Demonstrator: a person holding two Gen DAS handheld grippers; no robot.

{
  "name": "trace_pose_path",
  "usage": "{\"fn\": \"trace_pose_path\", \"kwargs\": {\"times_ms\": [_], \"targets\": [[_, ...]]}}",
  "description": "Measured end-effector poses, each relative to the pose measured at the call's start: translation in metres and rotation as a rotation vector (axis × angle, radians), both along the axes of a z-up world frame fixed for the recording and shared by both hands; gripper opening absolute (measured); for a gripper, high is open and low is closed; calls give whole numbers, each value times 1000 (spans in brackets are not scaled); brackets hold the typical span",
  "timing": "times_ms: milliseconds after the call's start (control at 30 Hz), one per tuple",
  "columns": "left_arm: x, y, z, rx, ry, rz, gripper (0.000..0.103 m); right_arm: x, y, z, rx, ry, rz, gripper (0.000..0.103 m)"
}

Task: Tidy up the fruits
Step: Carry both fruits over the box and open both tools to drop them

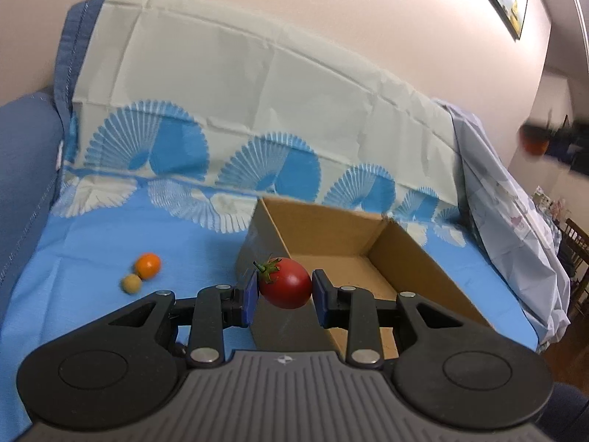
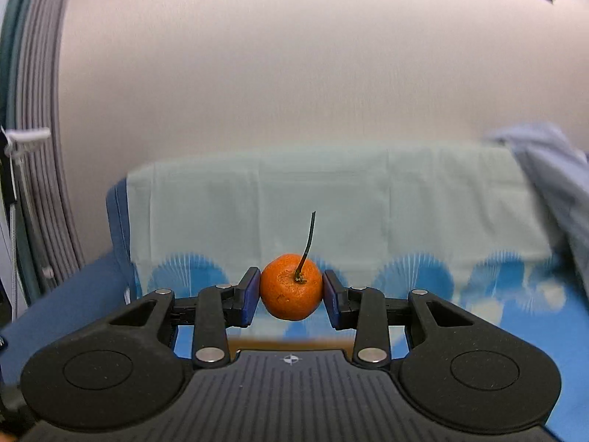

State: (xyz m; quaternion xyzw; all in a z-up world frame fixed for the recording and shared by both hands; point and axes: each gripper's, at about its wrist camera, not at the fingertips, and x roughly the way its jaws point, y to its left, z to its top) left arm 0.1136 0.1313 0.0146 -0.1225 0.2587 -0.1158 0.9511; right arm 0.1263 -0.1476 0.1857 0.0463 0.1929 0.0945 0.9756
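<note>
Here, in the left wrist view, the left gripper (image 1: pixel 284 289) clamps a red tomato (image 1: pixel 286 283) between its blue pads, held over the near corner of an open cardboard box (image 1: pixel 368 254) on a blue patterned cloth (image 1: pixel 110 235). A small orange fruit (image 1: pixel 147 265) and a tan round fruit (image 1: pixel 131 284) lie touching on the cloth, left of the box.

In the right wrist view, the right gripper (image 2: pixel 291 293) grips a stemmed mandarin (image 2: pixel 291 286) in the air, the background blurred.

The right gripper (image 2: pixel 291 287) clamps a stemmed orange mandarin (image 2: pixel 291 286) between its blue pads (image 2: pixel 250 294), held in the air above the blue fan-patterned cloth (image 2: pixel 515 294), before a pale wall (image 2: pixel 294 73).
</note>
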Motion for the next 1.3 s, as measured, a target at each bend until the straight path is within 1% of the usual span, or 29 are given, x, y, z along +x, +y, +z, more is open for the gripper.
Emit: {"fn": "trace_pose_path", "kwargs": {"times_ms": [133, 167, 233, 267, 300, 333, 367, 433, 533, 667, 900, 1300], "targets": [[0, -20, -5, 31, -15, -51, 35, -1, 20, -72, -93, 42, 4, 38], [0, -25, -7, 40, -16, -61, 35, 0, 20, -92, -91, 62, -6, 38], [2, -34, -12, 60, -19, -83, 35, 5, 25, -118, -75, 93, -28, 38], [3, -38, -14, 68, -19, -94, 35, 5, 22, -132, -61, 100, -53, 38], [5, -42, -16, 77, -19, -105, 35, 3, 20, -141, -49, 110, -74, 38], [6, -45, -18, 87, -21, -114, 35, 8, 19, -146, -49, 144, -105, 38], [7, -49, -19, 99, -23, -124, 35, 10, 13, -145, -44, 124, -129, 38], [10, -56, -23, 124, -30, -146, 35, 8, 12, -148, -36, 94, -128, 38], [14, -64, -27, 140, -38, -167, 35, 9, 14, -159, -101, 103, -114, 38], [13, -72, -30, 146, -49, -196, 35, 10, 12, -165, -127, 119, -101, 38], [11, -87, -36, 171, -52, -237, 35, 12, 14, -168, -131, 132, -90, 38], [8, -93, -38, 179, -57, -256, 35, 12, 21, -170, -164, 138, -71, 38]]}}
